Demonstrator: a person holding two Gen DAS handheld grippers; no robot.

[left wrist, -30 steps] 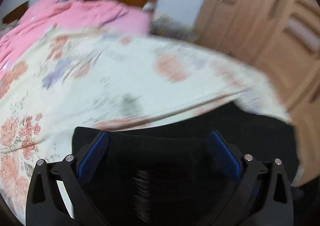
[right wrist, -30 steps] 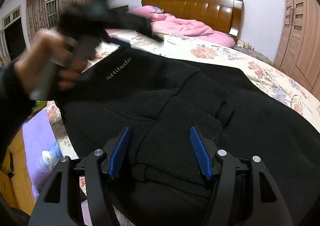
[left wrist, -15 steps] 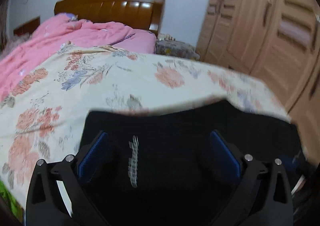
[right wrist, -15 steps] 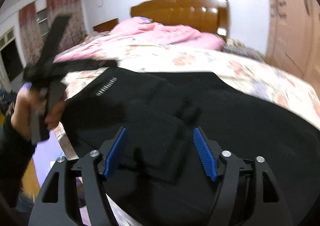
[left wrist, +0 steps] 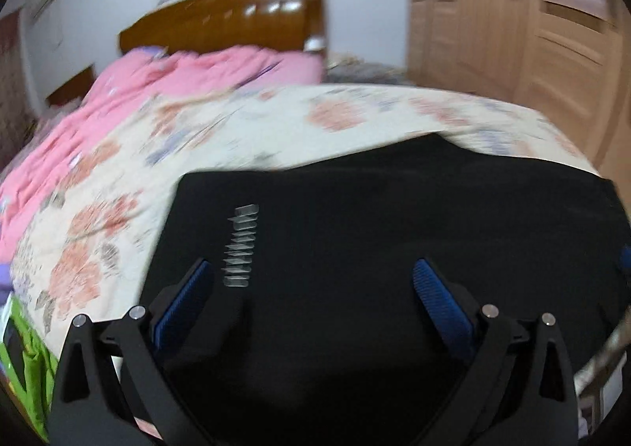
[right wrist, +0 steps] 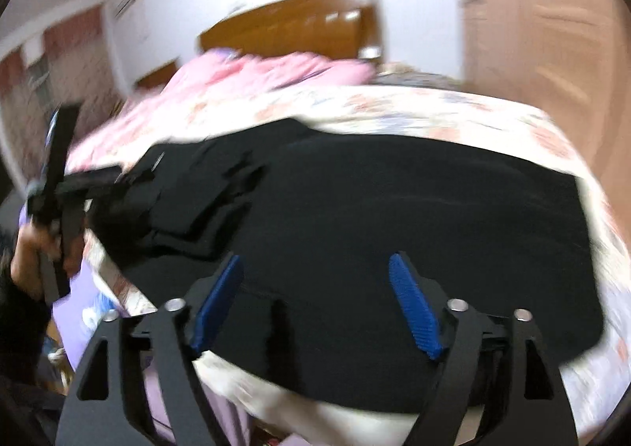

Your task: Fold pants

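The black pants (right wrist: 394, 209) lie flat on the bed (right wrist: 473, 111), long axis running 9 to 3 o'clock, directly at 12 o'clock under my released right hand-held gripper (right wrist: 315, 300), while my left hand-held gripper (left wrist: 311, 300), also released, hovers over their printed end.

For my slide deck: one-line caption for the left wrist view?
Open left gripper poised over black fabric pants with white lettering, spread on a floral bedspread.

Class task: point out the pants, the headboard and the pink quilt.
pants (left wrist: 394, 217), left wrist view, flat black cloth.
headboard (left wrist: 236, 18), left wrist view, glossy wooden front.
pink quilt (right wrist: 252, 71), right wrist view, bunched top folds.
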